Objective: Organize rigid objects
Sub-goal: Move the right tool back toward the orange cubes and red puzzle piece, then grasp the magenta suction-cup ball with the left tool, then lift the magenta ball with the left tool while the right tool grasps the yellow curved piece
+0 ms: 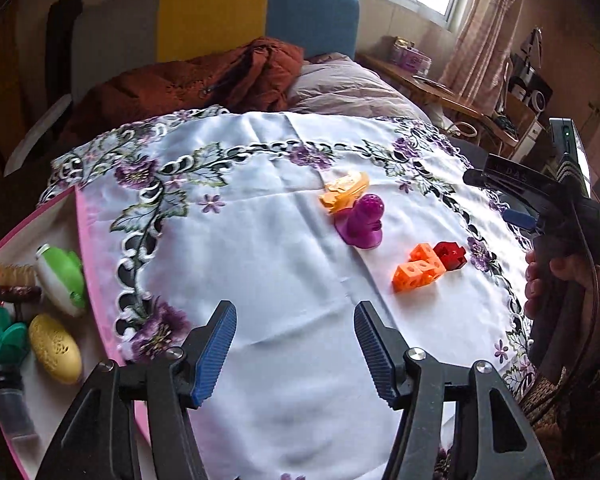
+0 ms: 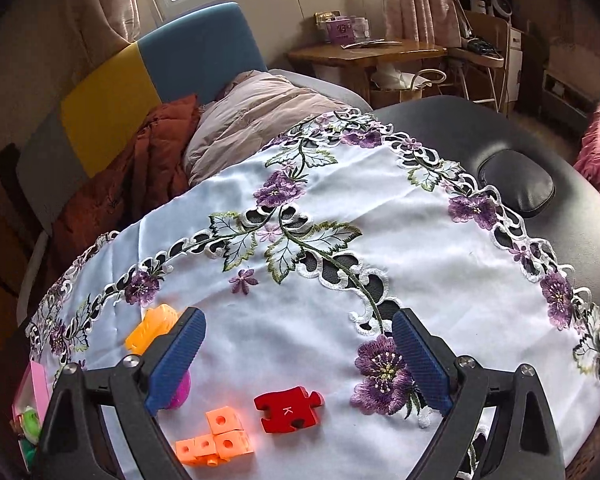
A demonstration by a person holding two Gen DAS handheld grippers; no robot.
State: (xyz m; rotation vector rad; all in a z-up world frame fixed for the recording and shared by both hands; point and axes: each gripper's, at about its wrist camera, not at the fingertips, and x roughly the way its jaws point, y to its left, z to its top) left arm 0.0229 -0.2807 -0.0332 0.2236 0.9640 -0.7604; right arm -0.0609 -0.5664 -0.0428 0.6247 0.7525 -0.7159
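Observation:
On the white embroidered cloth (image 1: 260, 264) lie a yellow-orange toy (image 1: 344, 192), a purple toy (image 1: 362, 222), joined orange cubes (image 1: 418, 268) and a red piece (image 1: 451, 255). My left gripper (image 1: 296, 340) hovers open over bare cloth, short of them. At the left a pink tray (image 1: 85, 248) holds a green-and-white toy (image 1: 62, 280), a yellow oval (image 1: 56, 348) and a brush (image 1: 18, 284). My right gripper (image 2: 300, 352) is open above the cloth. The red puzzle piece (image 2: 288, 408) marked K and the orange cubes (image 2: 216, 438) lie below its jaws. Its left finger hides part of the purple toy (image 2: 182, 394).
A hand (image 1: 540, 284) holds the right gripper (image 1: 496, 198) at the cloth's right edge. Behind the cloth lie a rust quilt (image 1: 204, 80) and a pink pillow (image 1: 340, 84). The black padded table (image 2: 500, 152) shows beyond the cloth; a wooden desk (image 2: 364, 54) stands further back.

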